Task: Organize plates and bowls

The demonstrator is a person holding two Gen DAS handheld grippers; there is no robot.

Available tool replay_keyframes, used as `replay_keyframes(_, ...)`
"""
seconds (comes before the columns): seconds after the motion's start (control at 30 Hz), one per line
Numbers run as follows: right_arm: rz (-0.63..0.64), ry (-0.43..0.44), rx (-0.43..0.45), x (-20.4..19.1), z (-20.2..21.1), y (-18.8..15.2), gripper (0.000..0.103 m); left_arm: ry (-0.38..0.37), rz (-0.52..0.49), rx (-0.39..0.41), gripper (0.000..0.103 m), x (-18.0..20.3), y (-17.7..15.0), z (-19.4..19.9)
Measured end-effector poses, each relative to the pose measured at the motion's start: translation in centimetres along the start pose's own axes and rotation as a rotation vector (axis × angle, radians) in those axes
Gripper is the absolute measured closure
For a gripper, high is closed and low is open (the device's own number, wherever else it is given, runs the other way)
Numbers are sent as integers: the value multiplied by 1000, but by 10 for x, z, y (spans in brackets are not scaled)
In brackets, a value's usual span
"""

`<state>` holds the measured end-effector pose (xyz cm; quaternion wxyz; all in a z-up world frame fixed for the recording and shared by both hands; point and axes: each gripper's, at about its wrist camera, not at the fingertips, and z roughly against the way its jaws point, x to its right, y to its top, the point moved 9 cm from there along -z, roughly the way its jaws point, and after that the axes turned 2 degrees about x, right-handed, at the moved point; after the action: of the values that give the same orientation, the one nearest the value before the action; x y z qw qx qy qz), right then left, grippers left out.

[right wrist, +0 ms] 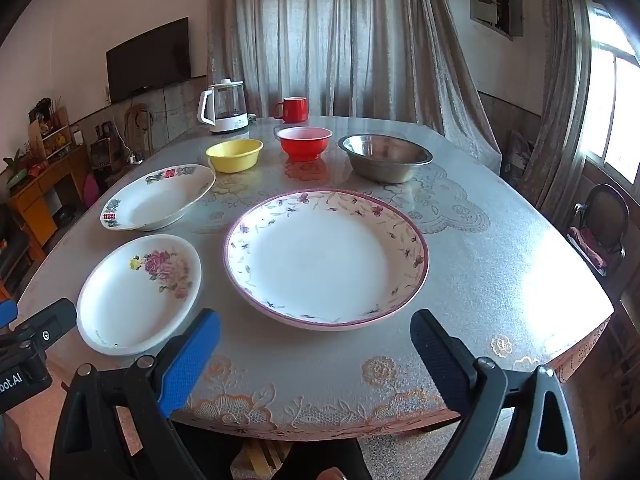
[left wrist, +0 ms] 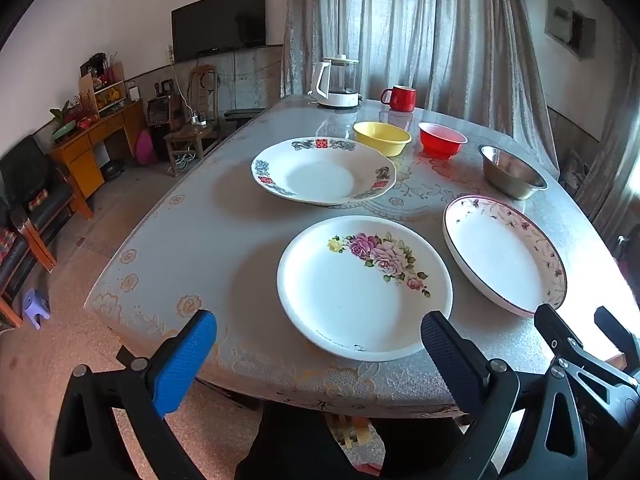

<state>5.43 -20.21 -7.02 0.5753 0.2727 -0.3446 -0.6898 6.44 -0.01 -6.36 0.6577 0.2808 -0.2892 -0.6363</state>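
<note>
Grey patterned table (right wrist: 500,248) carried everything. Your biggest plate, the pink-rimmed one (right wrist: 326,258), sat front and centre; the rose plate (right wrist: 138,294) lay just left of it, the red-character plate (right wrist: 158,196) behind that. Further back stood a row of bowls — steel (right wrist: 386,158), yellow (right wrist: 235,155), red (right wrist: 305,143) — then a kettle (right wrist: 224,106) and red mug (right wrist: 293,109). You had the left gripper (left wrist: 320,354) and right gripper (right wrist: 316,352) spread wide — both gripping nothing, hovering at the near edge.
</note>
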Motion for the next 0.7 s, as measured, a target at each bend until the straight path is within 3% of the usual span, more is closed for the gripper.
replay_keyframes(0.7, -1, 2, 0, 0, -1, -2, 5, -9, -2, -15, 0, 1, -4, -3)
